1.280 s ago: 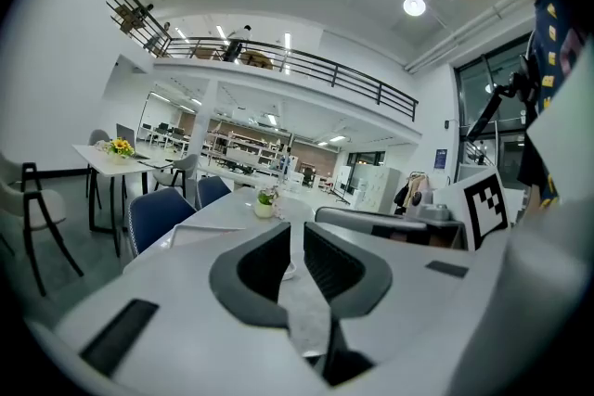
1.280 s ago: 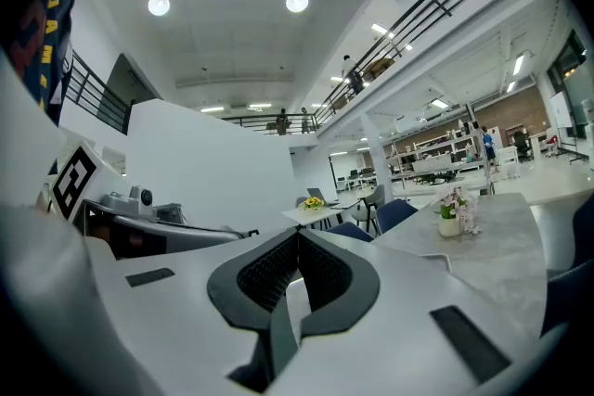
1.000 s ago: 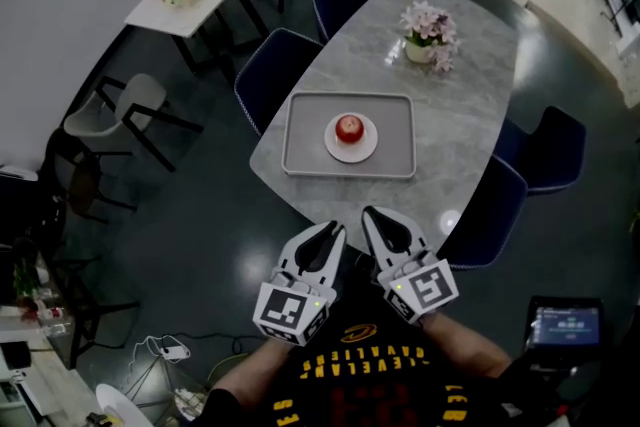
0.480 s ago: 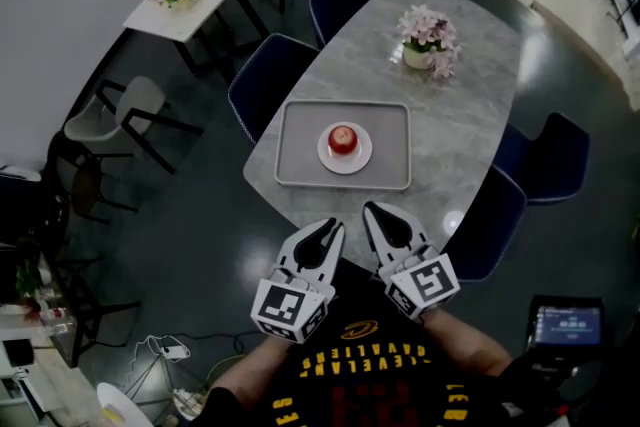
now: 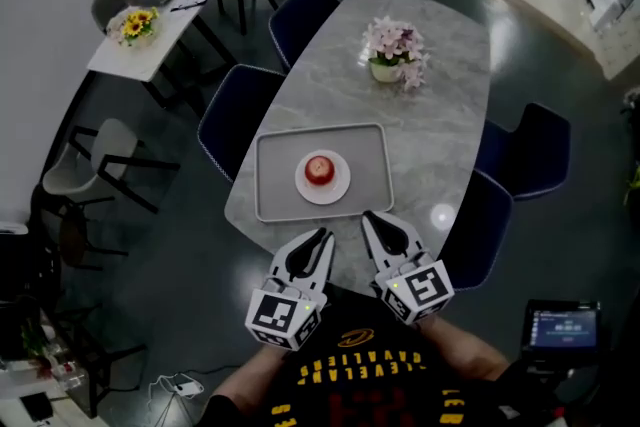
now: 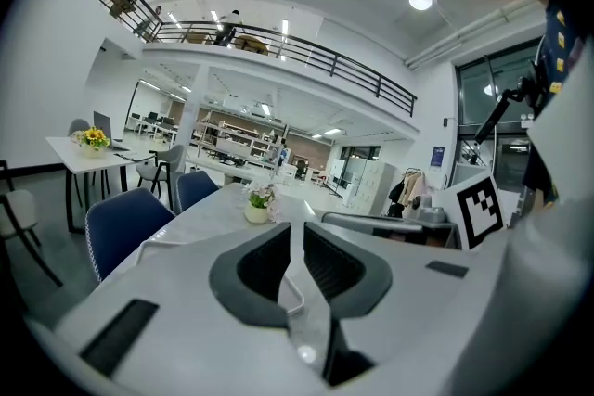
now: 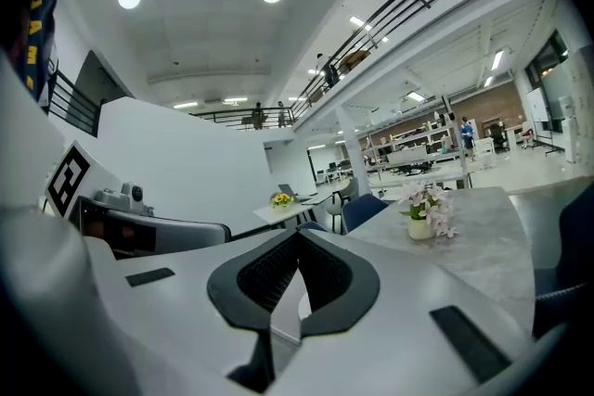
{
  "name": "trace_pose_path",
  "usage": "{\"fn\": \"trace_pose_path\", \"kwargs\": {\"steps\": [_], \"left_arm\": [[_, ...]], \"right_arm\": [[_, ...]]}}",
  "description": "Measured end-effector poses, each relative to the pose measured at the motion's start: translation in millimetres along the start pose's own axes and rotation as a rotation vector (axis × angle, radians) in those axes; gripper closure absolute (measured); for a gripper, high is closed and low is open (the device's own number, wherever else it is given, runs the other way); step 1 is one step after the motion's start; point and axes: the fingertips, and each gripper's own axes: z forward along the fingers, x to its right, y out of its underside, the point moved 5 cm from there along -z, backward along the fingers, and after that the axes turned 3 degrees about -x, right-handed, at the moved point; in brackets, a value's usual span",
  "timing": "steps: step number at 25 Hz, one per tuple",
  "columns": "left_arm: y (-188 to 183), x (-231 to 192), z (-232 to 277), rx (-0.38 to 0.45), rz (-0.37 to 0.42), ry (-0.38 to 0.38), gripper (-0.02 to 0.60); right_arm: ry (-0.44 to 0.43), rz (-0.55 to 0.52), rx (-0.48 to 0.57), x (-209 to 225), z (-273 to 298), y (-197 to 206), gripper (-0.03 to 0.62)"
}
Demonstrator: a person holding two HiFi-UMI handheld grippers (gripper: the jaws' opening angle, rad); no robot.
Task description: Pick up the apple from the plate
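A red apple (image 5: 319,169) sits on a small white plate (image 5: 337,187) in the middle of a grey tray (image 5: 272,207) near the front end of the marble table (image 5: 440,115). Both grippers hover side by side just short of the table's near edge, pointing at the tray and touching nothing. My left gripper (image 5: 325,235) (image 6: 290,232) stands open by a narrow gap with nothing between its pads. The tips of my right gripper (image 5: 368,215) (image 7: 297,234) meet, so it is shut and empty. Neither gripper view shows the apple, which the jaws hide.
A pot of pink flowers (image 5: 388,55) (image 6: 258,209) (image 7: 422,223) stands farther back on the table. Dark blue chairs (image 5: 235,110) (image 5: 480,225) flank both sides. A side table with yellow flowers (image 5: 135,23) is at far left. A small screen (image 5: 560,327) glows at bottom right.
The table, tray and apple have slid down and left in the head view, closer to both grippers. Both grippers have advanced together toward the table's edge, with their jaws unchanged.
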Motion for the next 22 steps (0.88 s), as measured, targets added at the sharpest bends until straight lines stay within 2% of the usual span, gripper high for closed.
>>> {"fn": "trace_pose_path", "kwargs": {"steps": [11,18,19,20,21,22], "left_arm": [[-28,-65,44,-0.049,-0.030,0.077,0.534],[-15,-110,61,-0.131,-0.037,0.081,0.534],[-12,-117,63,-0.145,-0.041,0.073,0.522],[-9,-124,66,-0.161,-0.049,0.068,0.470],[-6,-130,69,-0.178,-0.063,0.067,0.445],[-3,-136,72,-0.195,-0.079,0.072,0.442]], "right_arm": [[0.167,0.051,-0.039,36,45,-14,0.588],[0.216,0.135,-0.103,42,72,8,0.586],[0.223,0.165,-0.110,43,74,11,0.585],[0.233,0.190,-0.120,45,76,14,0.541],[0.244,0.207,-0.132,47,78,17,0.514],[0.252,0.216,-0.144,49,80,20,0.513]]}}
